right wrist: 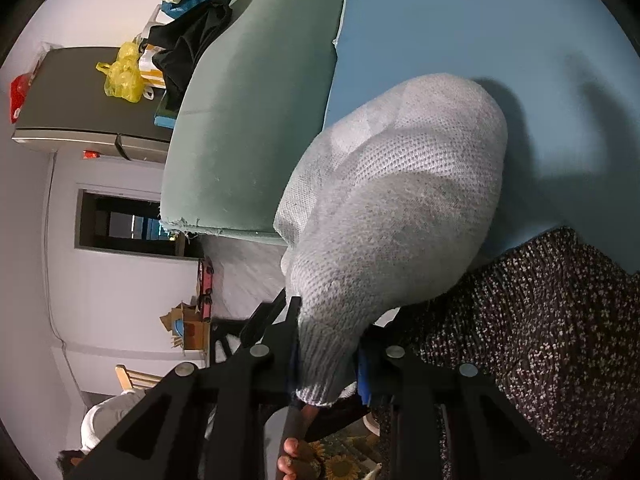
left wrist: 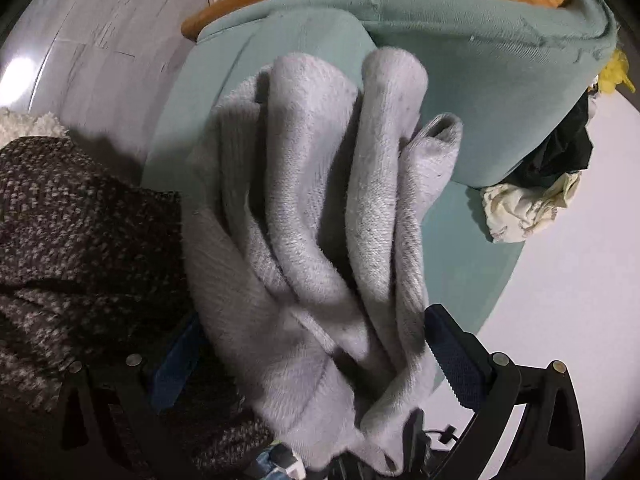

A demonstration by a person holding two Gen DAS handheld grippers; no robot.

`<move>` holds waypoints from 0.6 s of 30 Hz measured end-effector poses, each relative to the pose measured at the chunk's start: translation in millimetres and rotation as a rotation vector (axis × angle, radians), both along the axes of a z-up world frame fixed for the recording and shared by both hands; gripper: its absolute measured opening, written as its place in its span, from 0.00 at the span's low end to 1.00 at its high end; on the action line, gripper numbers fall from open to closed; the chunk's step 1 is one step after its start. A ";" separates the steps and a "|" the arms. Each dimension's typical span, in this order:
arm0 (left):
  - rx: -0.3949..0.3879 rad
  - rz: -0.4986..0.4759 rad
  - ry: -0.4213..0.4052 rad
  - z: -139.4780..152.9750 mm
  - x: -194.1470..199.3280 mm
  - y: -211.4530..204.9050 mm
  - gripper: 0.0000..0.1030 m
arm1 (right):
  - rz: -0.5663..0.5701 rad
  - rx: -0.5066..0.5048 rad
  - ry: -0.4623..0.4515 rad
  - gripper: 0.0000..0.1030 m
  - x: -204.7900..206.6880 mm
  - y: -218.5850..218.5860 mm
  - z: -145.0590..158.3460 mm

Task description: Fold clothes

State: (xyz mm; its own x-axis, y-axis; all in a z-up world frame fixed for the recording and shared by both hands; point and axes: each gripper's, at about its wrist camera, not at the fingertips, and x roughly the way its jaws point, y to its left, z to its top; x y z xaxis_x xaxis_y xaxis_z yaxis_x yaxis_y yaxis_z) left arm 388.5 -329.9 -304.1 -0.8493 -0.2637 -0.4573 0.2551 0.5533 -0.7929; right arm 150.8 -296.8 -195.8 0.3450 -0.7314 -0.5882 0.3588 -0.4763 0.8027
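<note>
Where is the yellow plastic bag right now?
Right wrist view, upper left: the yellow plastic bag sits atop the grey cabinet, beside black clothing at the sofa's end.

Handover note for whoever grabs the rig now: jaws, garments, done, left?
Left gripper: grey knit sweater bunched between its jaws, apparently gripped.
Right gripper: jaws shut on the sweater's ribbed hem.
The sweater hangs in loose folds above the teal sofa seat.
Dark speckled knit lies beside it, not held.
More crumpled clothes sit by the sofa arm.
Done: sweater picked up by both grippers.
Left: spread it flat, fold it, then probably the rest.
</note>
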 end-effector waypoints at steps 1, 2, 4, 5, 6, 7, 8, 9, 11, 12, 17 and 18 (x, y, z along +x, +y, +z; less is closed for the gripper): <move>-0.013 -0.004 -0.020 0.9 -3.6 -5.6 1.00 | 0.002 -0.001 0.001 0.24 -0.1 1.0 0.4; -0.012 -0.018 -0.019 0.3 -6.9 -13.6 1.00 | 0.005 -0.002 0.004 0.24 -0.1 2.1 0.8; -0.003 -0.043 -0.007 -0.6 -13.4 -26.6 1.00 | 0.011 0.000 0.013 0.24 0.5 4.6 0.2; 0.005 -0.053 0.004 -0.9 -16.6 -31.8 1.00 | 0.013 0.002 0.018 0.24 1.2 5.5 -0.4; 0.013 -0.062 0.014 -1.3 -19.6 -36.7 0.99 | 0.015 0.004 0.023 0.24 2.1 5.9 -1.3; 0.017 -0.061 0.022 -2.8 -21.8 -38.3 0.99 | 0.017 0.007 0.025 0.25 2.8 6.4 -2.4; 0.021 -0.060 0.030 -4.2 -23.9 -39.8 0.95 | 0.018 0.009 0.026 0.28 3.2 7.4 -3.8; 0.025 -0.064 0.045 -4.2 -24.8 -40.9 0.85 | 0.018 0.010 0.022 0.32 2.5 9.8 -5.7; 0.056 -0.061 0.035 -3.8 -20.4 -40.5 0.56 | 0.003 0.009 -0.017 0.54 -2.9 17.9 -12.9; 0.071 -0.060 0.032 -3.7 -18.2 -40.3 0.40 | -0.011 0.006 -0.049 0.58 -8.1 23.7 -17.9; 0.104 -0.067 0.080 -7.4 -15.9 -38.2 0.35 | -0.023 -0.054 -0.273 0.68 -39.1 42.0 -46.1; 0.094 -0.076 0.084 -5.2 -17.8 -38.6 0.34 | -0.021 -0.061 -0.295 0.68 -43.5 43.6 -49.0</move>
State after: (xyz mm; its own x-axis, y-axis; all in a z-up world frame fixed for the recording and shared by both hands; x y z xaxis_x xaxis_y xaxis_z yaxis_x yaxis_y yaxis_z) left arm 370.7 -368.5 -309.2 -0.9015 -0.1560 -0.4036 0.2345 0.6079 -0.7586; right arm 107.3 -253.2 -244.8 0.4785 -0.7714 -0.4195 0.0965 -0.4286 0.8983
